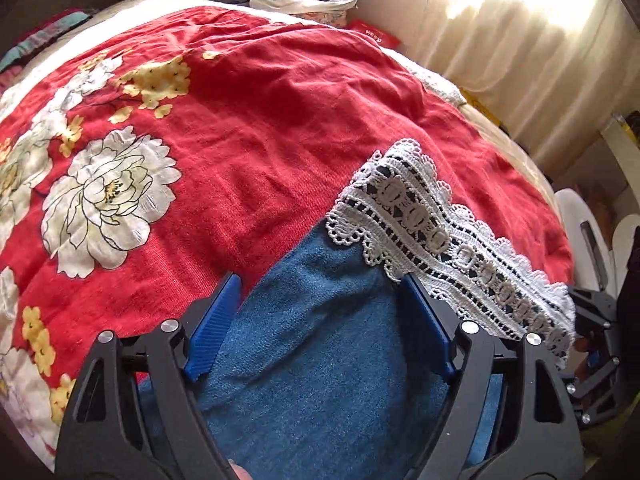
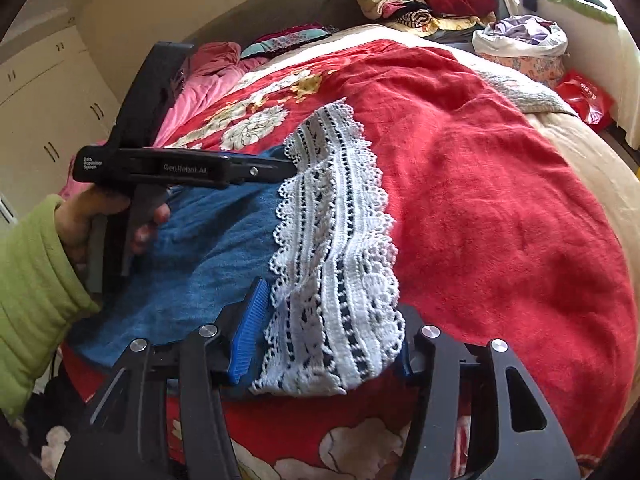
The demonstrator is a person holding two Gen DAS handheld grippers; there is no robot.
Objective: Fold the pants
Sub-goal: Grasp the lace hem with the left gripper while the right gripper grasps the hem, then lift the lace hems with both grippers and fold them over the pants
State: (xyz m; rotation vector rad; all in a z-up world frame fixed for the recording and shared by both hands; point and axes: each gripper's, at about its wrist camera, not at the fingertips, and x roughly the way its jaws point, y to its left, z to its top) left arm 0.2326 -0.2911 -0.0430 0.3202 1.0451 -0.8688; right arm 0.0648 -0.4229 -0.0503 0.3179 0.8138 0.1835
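Blue denim pants (image 1: pixel 320 360) (image 2: pixel 200 256) with a wide white lace hem (image 1: pixel 424 224) (image 2: pixel 340 240) lie on a red flowered bedspread (image 1: pixel 260 120) (image 2: pixel 500 220). My left gripper (image 1: pixel 320 284) points down at the denim just short of the lace. Its blue pads (image 1: pixel 216 328) stand wide apart with denim between them, not pinched. In the right wrist view the left gripper (image 2: pixel 294 170) shows from the side, held by a hand in a green sleeve (image 2: pixel 36 280). My right gripper (image 2: pixel 332 300) straddles the near end of the lace. The lace drapes over its right finger and its jaws stand apart.
Stacks of folded clothes (image 2: pixel 432 0) and a white bag of laundry (image 2: pixel 520 36) sit at the bed's far end. A pink quilt (image 2: pixel 208 76) lies at the far left, a red packet (image 2: pixel 584 96) at the right edge. Sunlit curtains (image 1: pixel 520 48) hang beyond the bed.
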